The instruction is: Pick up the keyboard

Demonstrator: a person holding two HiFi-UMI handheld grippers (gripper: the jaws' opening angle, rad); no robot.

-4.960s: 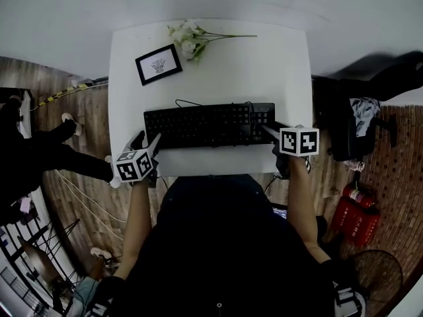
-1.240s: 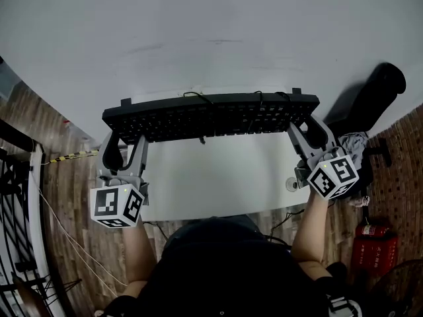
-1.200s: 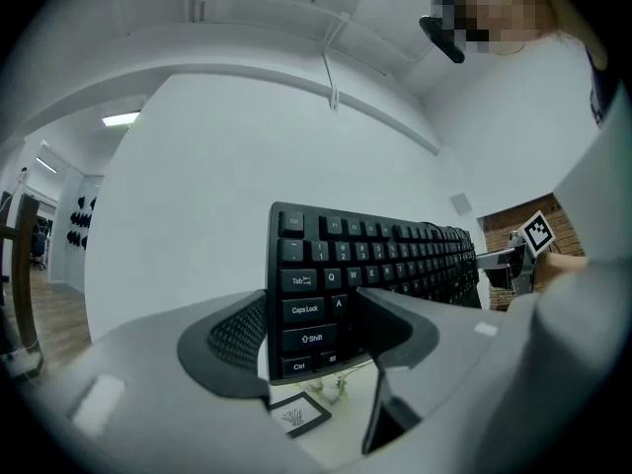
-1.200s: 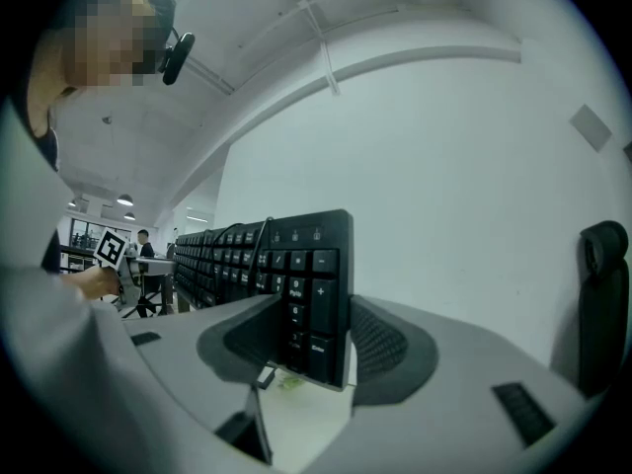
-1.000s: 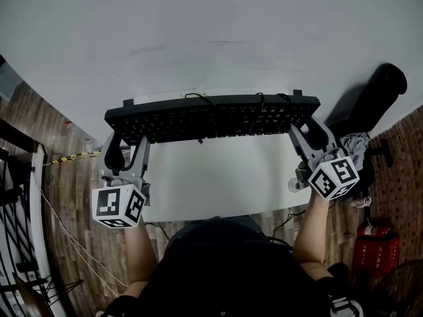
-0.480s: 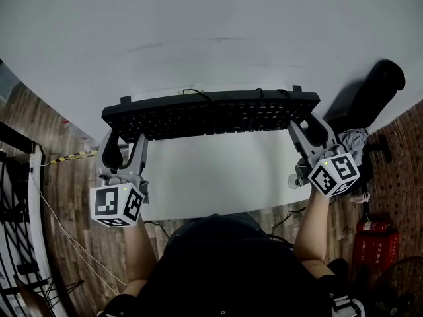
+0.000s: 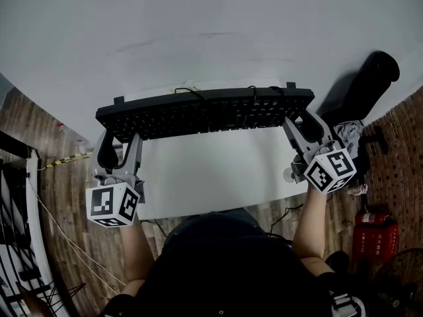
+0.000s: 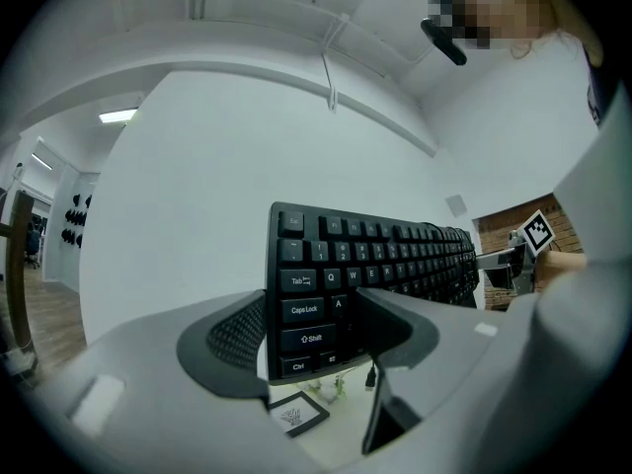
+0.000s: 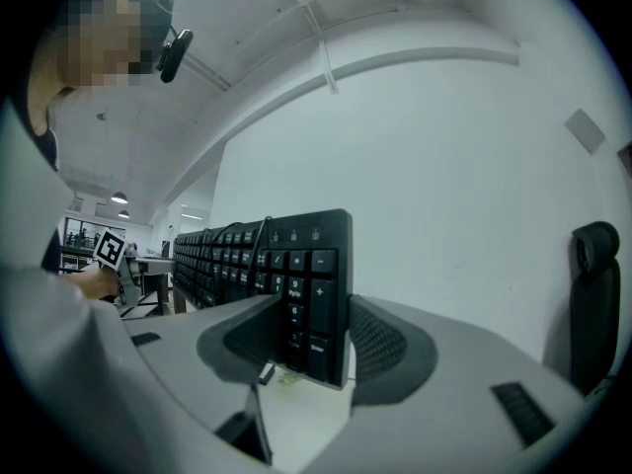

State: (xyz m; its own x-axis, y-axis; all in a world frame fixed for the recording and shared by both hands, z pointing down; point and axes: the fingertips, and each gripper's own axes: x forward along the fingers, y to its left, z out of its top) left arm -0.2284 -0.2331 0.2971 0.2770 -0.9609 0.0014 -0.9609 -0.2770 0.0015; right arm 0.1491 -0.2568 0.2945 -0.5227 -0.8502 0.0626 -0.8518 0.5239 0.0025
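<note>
Keyboard (image 7: 205, 111) held above the tabletop (image 7: 211, 177): left gripper (image 7: 122, 137) fingers (image 7: 134, 154) clench its 9 o'clock end, right gripper (image 7: 303, 121) fingers its 3 o'clock end.

The white table (image 7: 218, 177) lies bare along its near edge — free room there. The raised keyboard (image 7: 205, 113) bars the far side; below it sit a picture frame (image 8: 297, 415) and flowers (image 8: 331, 388) — a black chair (image 7: 363, 91) stands off the right edge.

White table (image 7: 218, 177), black chair (image 7: 362, 90) beside it
</note>
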